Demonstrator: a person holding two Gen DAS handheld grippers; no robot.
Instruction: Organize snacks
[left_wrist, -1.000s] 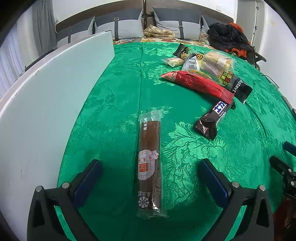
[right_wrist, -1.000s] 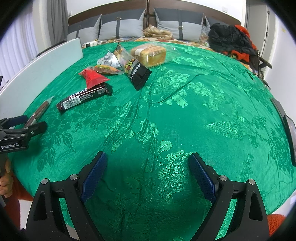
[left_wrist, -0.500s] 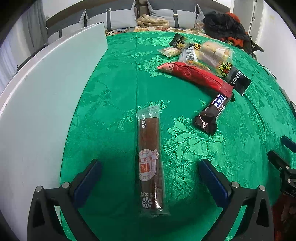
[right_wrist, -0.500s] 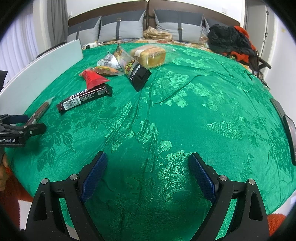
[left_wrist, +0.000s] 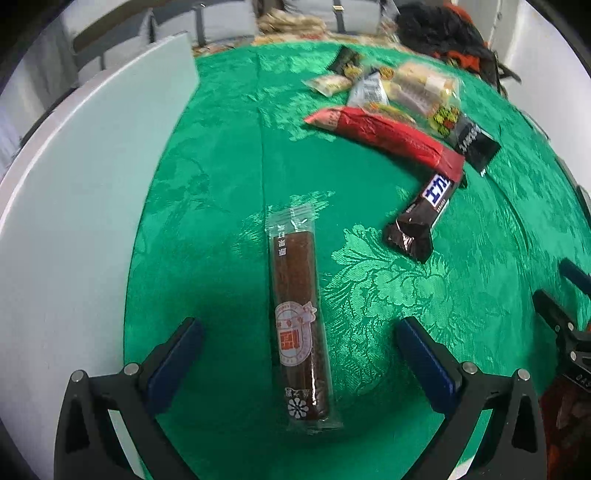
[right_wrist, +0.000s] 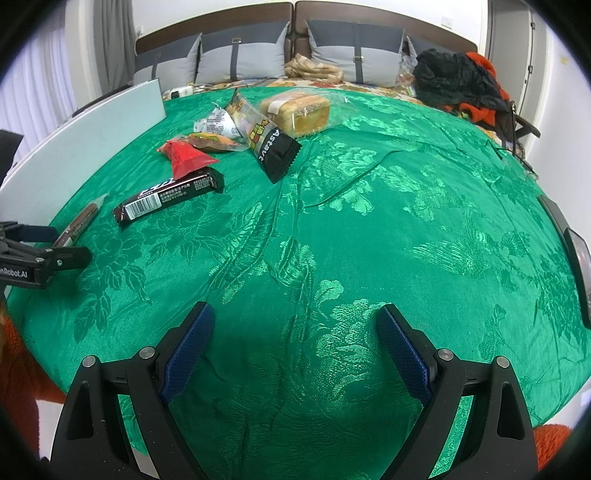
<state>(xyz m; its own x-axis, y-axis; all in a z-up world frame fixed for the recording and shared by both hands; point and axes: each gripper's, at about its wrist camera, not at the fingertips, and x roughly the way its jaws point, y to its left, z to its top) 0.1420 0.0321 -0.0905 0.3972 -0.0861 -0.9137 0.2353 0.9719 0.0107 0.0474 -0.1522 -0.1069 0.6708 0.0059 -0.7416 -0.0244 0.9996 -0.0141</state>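
Left wrist view: left gripper hangs low over the green tablecloth, jaws spread wide and holding nothing, straddling the brown snack stick in its clear wrapper. Stick lies flat on the cloth near the table's near-left edge, just beside the white board, well apart from the snack pile further back. Long axis runs almost straight away from the camera, in line with the fingers; far end toward the pile, near end with the flower mark between the pads. Judged light and fairly stiff, a narrow bar; wrapper is glossy film, likely slippery, with loose crimped ends that would fold if pinched. Best hold looks to be across the narrow width at mid-body, around the round label, not on the empty film ends. Neighbours: dark chocolate bar lying on a diagonal, its far end touching or tucked under the red packet; exact contact unclear. Right wrist view: right gripper also released and empty, over bare cloth, far from any snack; stick shows at far left as a thin sliver beside the left gripper's tip.
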